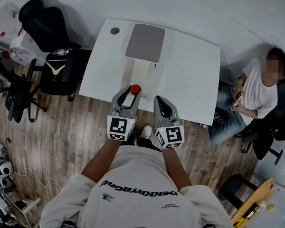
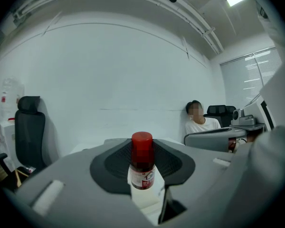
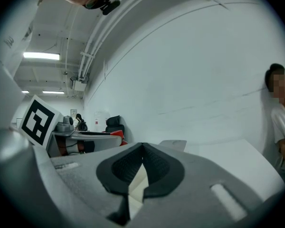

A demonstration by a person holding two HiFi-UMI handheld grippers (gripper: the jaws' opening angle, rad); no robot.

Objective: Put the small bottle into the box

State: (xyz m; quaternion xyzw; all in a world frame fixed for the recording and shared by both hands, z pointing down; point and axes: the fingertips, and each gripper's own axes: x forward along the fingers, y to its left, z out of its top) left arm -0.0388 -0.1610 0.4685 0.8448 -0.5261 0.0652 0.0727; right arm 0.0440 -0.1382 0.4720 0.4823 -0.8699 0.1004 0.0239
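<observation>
Wood floor and white walls surround a white table (image 1: 194, 75), where a box (image 1: 145, 42) with a grey top sits toward the far side. Over the table's near edge, the left gripper (image 1: 131, 93) is clamped on the small bottle (image 2: 142, 163), which stands upright between the pads with its red cap above them, short of the box. Just beside it, the right gripper (image 1: 161, 100) has its jaws together on nothing. A person (image 1: 256, 94) sits by the wall, and a black chair (image 1: 52, 27) stands on the other side
</observation>
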